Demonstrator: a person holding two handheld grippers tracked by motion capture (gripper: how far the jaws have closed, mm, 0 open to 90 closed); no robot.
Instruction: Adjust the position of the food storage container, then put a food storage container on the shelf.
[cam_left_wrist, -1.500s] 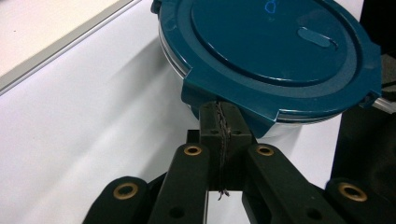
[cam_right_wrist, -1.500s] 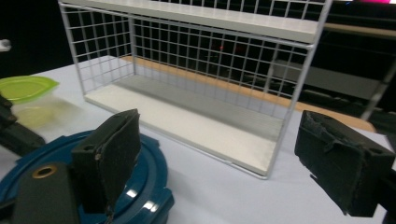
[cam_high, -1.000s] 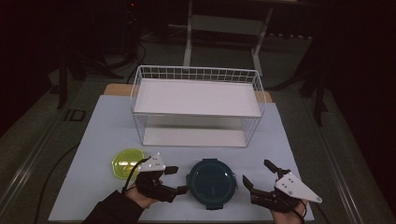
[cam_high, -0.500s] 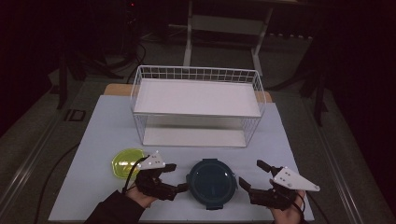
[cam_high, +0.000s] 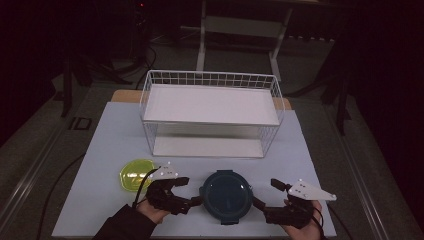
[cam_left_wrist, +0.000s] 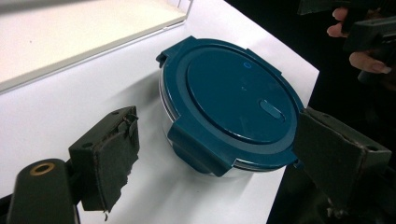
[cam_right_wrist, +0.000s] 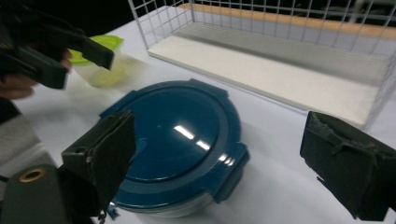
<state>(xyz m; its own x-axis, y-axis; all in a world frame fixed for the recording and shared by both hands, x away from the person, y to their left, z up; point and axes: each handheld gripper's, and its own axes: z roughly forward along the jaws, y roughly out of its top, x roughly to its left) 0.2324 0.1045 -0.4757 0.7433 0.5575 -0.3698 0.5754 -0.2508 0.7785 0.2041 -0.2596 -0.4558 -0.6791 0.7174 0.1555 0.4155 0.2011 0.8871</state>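
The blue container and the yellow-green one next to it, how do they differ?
The blue container has a dark blue lid with clip flaps; the yellow-green container has a bright, see-through lime lid. The blue container looks clearly larger than the yellow-green container. The blue container sits between the two grippers; the yellow-green container sits farther left, behind the left gripper. Both stand closed on the white table.
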